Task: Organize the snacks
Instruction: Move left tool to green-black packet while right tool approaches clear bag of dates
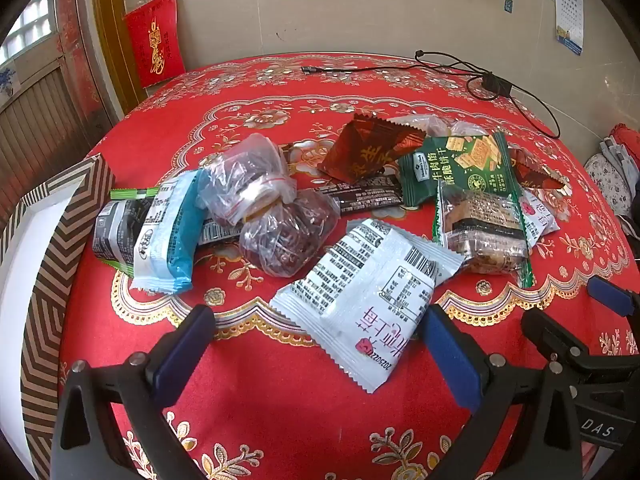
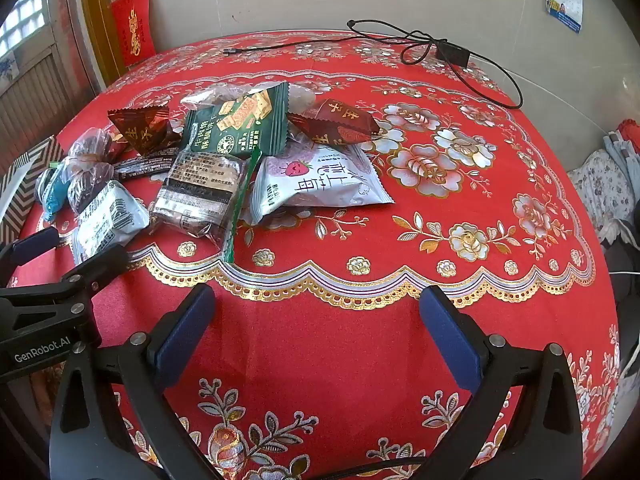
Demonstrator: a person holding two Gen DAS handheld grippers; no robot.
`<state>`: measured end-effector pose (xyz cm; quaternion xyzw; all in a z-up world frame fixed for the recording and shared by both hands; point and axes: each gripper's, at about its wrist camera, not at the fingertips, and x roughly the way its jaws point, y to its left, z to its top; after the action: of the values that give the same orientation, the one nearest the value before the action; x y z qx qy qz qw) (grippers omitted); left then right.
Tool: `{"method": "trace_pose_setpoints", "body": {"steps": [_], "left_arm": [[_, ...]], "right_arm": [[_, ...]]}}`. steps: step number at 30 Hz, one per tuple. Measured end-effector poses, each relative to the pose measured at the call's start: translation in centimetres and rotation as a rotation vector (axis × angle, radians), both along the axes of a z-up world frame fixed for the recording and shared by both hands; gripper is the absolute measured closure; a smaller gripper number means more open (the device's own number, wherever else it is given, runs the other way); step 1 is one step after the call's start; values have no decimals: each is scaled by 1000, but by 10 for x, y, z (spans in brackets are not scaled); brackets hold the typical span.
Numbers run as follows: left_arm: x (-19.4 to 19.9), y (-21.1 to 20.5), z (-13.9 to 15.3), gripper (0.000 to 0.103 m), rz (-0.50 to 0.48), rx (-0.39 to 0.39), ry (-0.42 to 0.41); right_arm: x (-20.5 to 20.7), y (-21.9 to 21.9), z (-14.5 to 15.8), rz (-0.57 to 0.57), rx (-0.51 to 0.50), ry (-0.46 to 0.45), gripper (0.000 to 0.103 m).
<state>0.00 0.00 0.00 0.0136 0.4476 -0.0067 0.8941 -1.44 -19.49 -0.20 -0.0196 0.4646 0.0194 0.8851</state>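
the left gripper point(image 1: 316, 344) hangs low in the left wrist view with its blue-padded fingers point(image 1: 182, 354) spread wide apart and nothing clamped; the corner of a white snack packet point(image 1: 360, 300), barcode side up, lies on the tabletop point(image 1: 280, 420) between them, not pressed by either pad. the right gripper point(image 2: 318, 330) also has its fingers point(image 2: 450, 336) wide apart, over bare red floral cloth in the lower middle of the right wrist view, holding nothing

the snacks sit in a loose pile in the middle of the left wrist view: a white and teal packet point(image 1: 166, 236) at the left, two clear bags of dark red fruit point(image 1: 264, 204) beside it and touching each other, a long black bar wrapper point(image 1: 360, 198) behind them, a dark red triangular wrapper point(image 1: 368, 148) above, a green cracker packet point(image 1: 460, 164) to the right, and a clear packet with green edges point(image 1: 482, 224) in front of it. a white strawberry packet point(image 2: 320, 178) lies at the pile's right edge in the right wrist view

a striped box point(image 1: 44, 264) stands at the left edge, and a black cable point(image 1: 480, 76) lies at the far side of the tabletop
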Motion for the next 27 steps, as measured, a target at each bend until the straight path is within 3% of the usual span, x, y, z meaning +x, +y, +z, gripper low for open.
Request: {"method": "trace_pose_setpoints", "body": {"steps": [11, 17, 23, 27], "left_arm": [[0, 0, 0, 0, -2, 1, 0], [-12, 6, 8, 0, -22, -2, 2], [-24, 25, 34, 0, -14, -4, -59], [-9, 48, 41, 0, 37, -35, -45]], "right_arm": [[-1, 6, 6, -5, 1, 1, 0], [-6, 1, 10, -7, 100, -3, 1], [-10, -1, 31, 4, 149, -37, 1], [-9, 9, 52, 45, 164, -78, 1]]}}
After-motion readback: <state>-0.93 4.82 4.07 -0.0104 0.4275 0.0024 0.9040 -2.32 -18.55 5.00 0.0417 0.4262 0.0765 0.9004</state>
